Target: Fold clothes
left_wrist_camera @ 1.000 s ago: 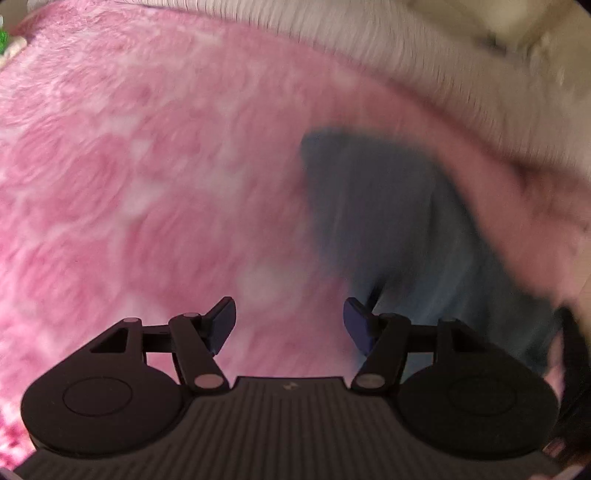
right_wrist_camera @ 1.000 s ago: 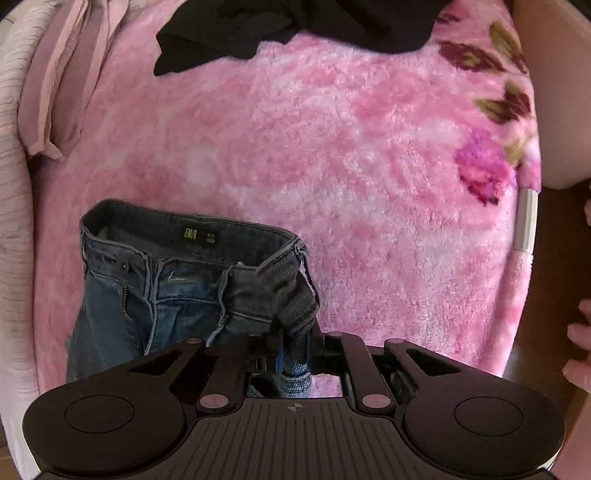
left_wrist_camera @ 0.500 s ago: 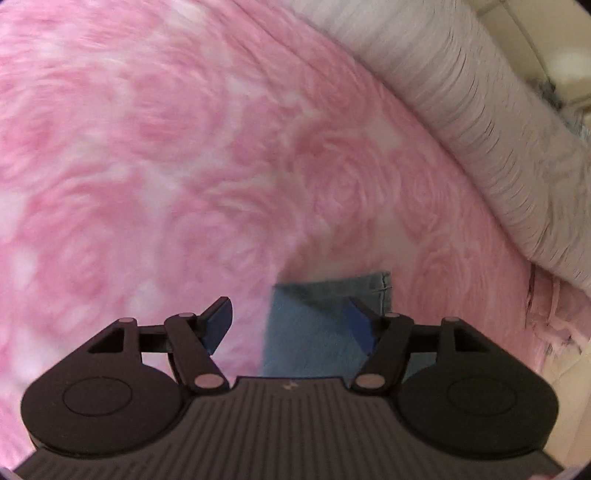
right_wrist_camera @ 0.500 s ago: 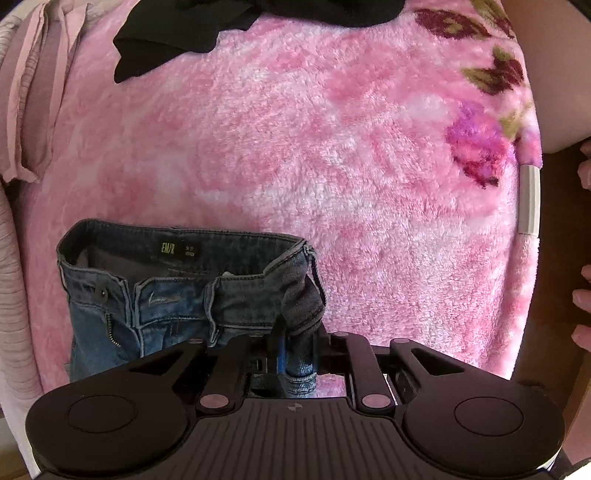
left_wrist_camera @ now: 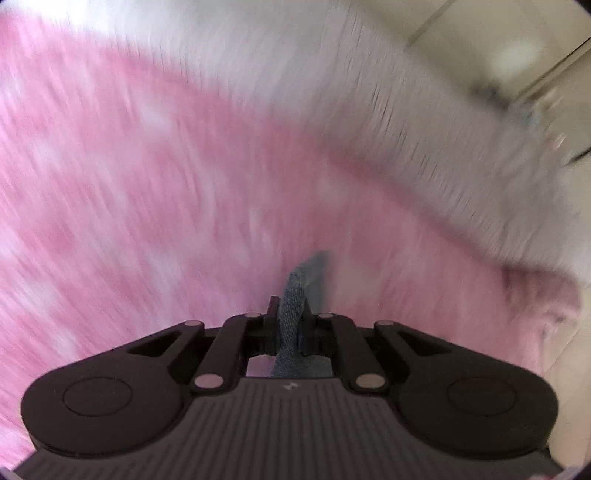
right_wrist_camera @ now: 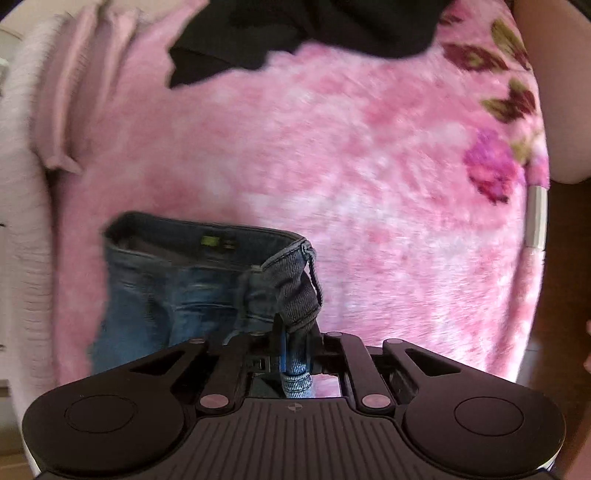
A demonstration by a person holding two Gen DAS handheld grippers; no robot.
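Blue denim jeans lie on a pink fleece blanket, waistband facing away in the right wrist view. My right gripper is shut on the jeans' right waistband corner, which stands up between the fingers. In the blurred left wrist view my left gripper is shut on a strip of the denim, likely a hem edge, which rises between the fingers above the blanket.
A black garment lies at the blanket's far edge. A pale pink garment lies at the far left. A white ribbed cover borders the blanket. The blanket's right edge drops off.
My left gripper was open over the denim hem; it is now shut on it and the view is swinging. My right gripper keeps its hold and has shifted slightly.
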